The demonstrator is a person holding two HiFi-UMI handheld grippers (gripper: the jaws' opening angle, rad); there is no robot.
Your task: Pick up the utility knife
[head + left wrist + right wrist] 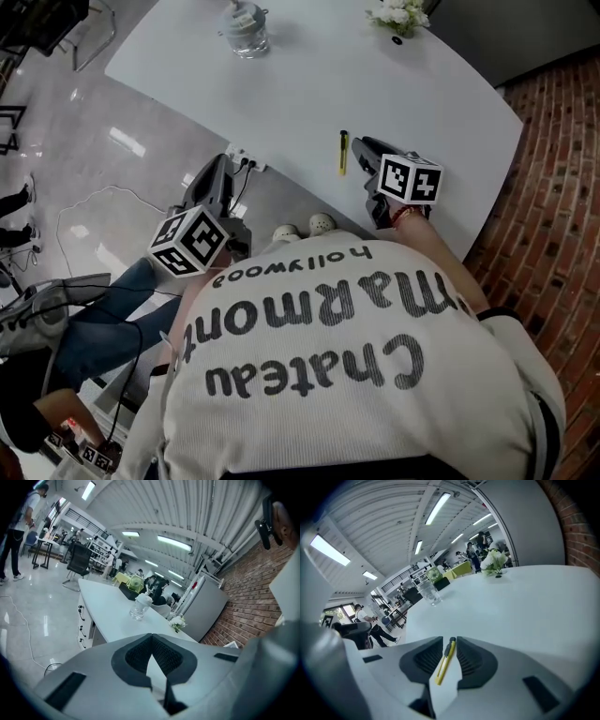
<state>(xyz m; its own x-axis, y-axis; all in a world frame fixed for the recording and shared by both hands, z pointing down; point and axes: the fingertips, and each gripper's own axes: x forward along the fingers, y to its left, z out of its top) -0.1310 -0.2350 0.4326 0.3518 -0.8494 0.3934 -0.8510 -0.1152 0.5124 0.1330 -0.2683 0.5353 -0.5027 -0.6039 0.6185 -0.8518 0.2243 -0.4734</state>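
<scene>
The right gripper [364, 146]'s jaws are spread. In the right gripper view the utility knife [446, 661] lies lengthwise in the gap between them, and neither ribbed pad [428, 657] presses on it. The knife is slim and yellow with a dark tip, and it rests flat on the white surface [309, 80]. In the head view it sits right of centre, near the surface's lower edge and just left of the jaw tips.

The left gripper [217, 169]'s jaws are pressed together at their tips with nothing between them. In the left gripper view only a narrow wedge of the pale surface shows below the point where the pads meet. In the head view this gripper hangs at centre left, off the surface's edge and over the floor [84, 159].

Both hands are largely hidden behind the marker cubes. Any print on the knife is too small to read, and I cannot tell whether its blade is out. A clear glass jar [246, 30] at the top of the head view and a small bunch of white flowers [401, 15] at the upper right are cut by the frame edge.

The person's light shirt [319, 323] fills the lower half, and its lettering, seen upside down, reads "Chateau Marmont" and "Hollywood".
</scene>
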